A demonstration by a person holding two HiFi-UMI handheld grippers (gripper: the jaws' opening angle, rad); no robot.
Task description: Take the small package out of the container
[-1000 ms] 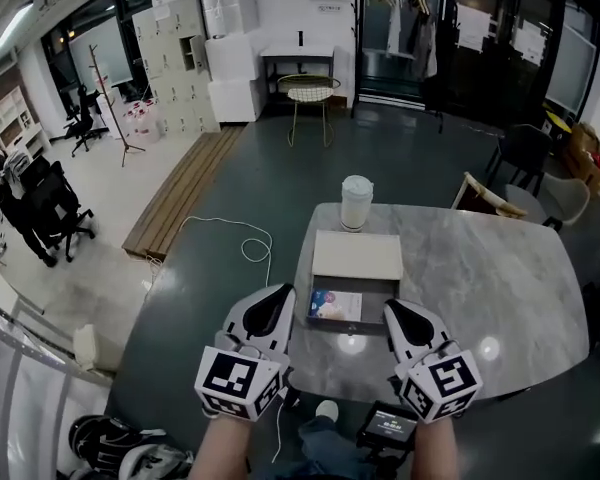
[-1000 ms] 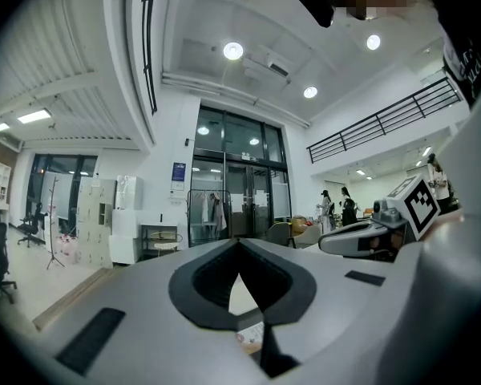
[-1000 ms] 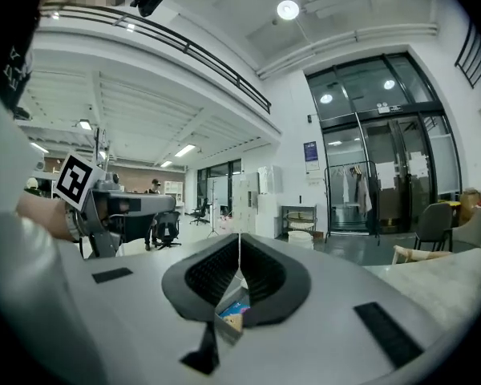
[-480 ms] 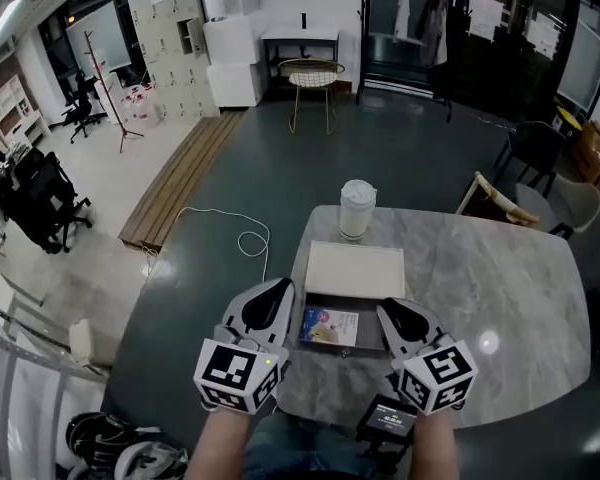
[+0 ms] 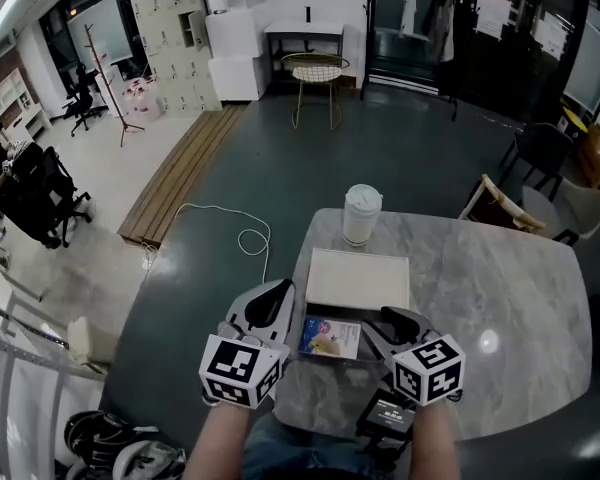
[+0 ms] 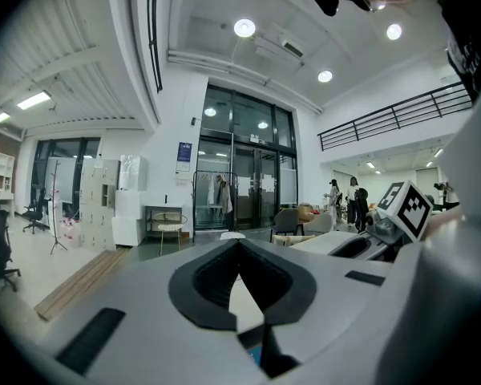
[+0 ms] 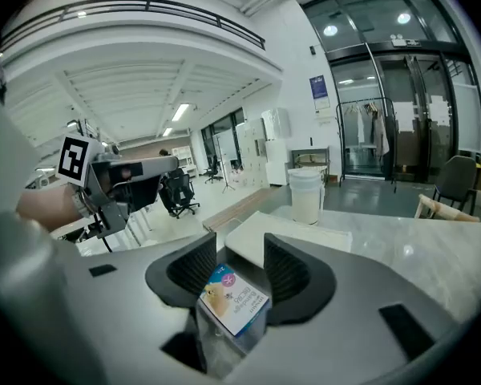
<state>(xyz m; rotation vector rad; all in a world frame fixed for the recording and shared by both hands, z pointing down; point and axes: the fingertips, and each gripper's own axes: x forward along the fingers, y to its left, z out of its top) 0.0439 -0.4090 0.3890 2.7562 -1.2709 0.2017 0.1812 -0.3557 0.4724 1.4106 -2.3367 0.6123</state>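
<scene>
Now the fingers of the right gripper (image 7: 239,251), clenched until now, are being opened with the small package (image 7: 232,299) between them in the container (image 5: 352,312), readying its grasp, while those of the left gripper (image 6: 239,247) are being held clenched.

Grey marble table (image 5: 500,298) on dark floor (image 5: 280,168), white lockers (image 5: 175,38), wire chair (image 5: 315,73), glass-fronted wall (image 6: 240,167) behind

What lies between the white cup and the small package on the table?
A flat white lid lies between the cup and the small package; the head view shows it.
</scene>
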